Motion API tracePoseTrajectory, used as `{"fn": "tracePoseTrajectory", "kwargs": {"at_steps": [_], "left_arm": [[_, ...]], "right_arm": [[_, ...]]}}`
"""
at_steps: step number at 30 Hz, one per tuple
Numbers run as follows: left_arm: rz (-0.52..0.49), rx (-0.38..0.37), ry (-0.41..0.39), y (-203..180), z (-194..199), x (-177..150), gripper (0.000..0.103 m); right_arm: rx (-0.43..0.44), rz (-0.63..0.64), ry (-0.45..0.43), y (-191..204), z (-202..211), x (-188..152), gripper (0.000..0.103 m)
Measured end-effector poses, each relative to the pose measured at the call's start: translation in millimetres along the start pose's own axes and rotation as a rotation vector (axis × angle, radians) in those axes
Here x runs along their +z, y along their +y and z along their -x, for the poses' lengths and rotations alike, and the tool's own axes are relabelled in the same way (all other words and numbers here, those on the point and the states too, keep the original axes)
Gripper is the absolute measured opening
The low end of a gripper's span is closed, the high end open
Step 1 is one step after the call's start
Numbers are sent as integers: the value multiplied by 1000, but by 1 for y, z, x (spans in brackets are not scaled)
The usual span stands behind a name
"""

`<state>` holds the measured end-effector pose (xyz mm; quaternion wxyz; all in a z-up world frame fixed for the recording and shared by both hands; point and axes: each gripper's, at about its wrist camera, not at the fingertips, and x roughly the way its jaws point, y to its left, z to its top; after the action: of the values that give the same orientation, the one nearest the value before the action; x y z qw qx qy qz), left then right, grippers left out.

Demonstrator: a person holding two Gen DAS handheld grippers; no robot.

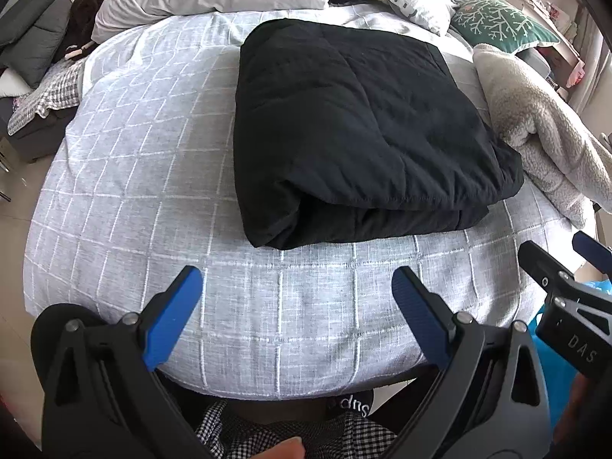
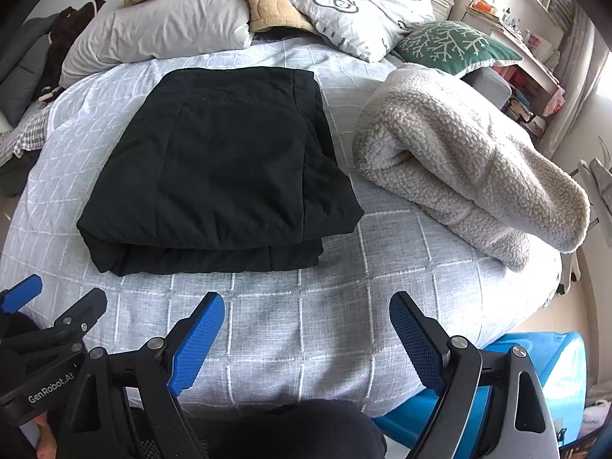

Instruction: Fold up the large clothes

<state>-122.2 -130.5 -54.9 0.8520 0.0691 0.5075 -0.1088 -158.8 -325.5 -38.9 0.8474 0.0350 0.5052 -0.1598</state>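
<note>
"GenRobot.AI" on left gripper [image 2: 23,298]

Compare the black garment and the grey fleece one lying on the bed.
The black quilted garment is smooth and folded into a flat, squared stack; the light grey fleece garment is nubbly and bunched in a loose roll. Black sits mid-bed, fleece near the right edge. Both rest on the grey checked bedspread, untouched.

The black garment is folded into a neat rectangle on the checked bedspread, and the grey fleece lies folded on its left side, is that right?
Not quite. The black garment is folded into a neat rectangle on the checked bedspread, but the grey fleece lies on its right side, not its left. The right wrist view shows this most clearly, with the fleece toward the bed's right edge, apart from the black garment.
</note>
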Motion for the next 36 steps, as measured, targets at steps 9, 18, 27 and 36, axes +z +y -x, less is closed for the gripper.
{"fn": "tracePoseTrajectory", "kwargs": {"at_steps": [9, 18, 27, 36], "left_arm": [[1, -8, 3, 2, 1, 0, 99], [2, -7, 1, 1, 2, -2, 99], [8, -7, -2, 3, 3, -1, 99], [14, -11, 2, 4, 3, -1, 99]], "right_arm": [[-1, 2, -7, 2, 2, 0, 90], [-2, 2, -9, 3, 3, 0, 90], [-7, 2, -9, 8, 6, -3, 90], [-10, 4, -7, 10, 6, -4, 90]]}}
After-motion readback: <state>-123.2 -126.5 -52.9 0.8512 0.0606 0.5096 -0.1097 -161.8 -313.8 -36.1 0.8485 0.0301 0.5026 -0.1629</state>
